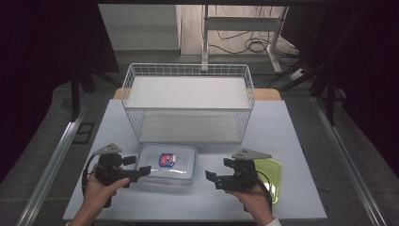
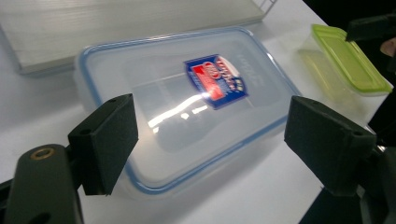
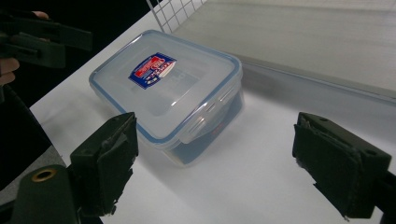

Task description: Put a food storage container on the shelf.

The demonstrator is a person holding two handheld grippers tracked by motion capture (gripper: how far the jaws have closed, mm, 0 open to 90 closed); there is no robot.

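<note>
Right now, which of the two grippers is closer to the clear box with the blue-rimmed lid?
The left. The left gripper has its open jaws at the clear box's left edge; the right gripper hangs open off its right side, a gap between.

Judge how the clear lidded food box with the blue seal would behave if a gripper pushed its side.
The clear box looks rigid and seems empty, so probably light. Its flat base on the smooth table suggests sliding, not tipping. Its glossy lid may be slippery.

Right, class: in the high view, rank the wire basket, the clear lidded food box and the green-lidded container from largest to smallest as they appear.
1. Wire basket, clearly largest.
2. Clear lidded food box.
3. Green-lidded container, smallest as seen, though the right hand's tongs cover part of it, so its full size is unsure.
</note>
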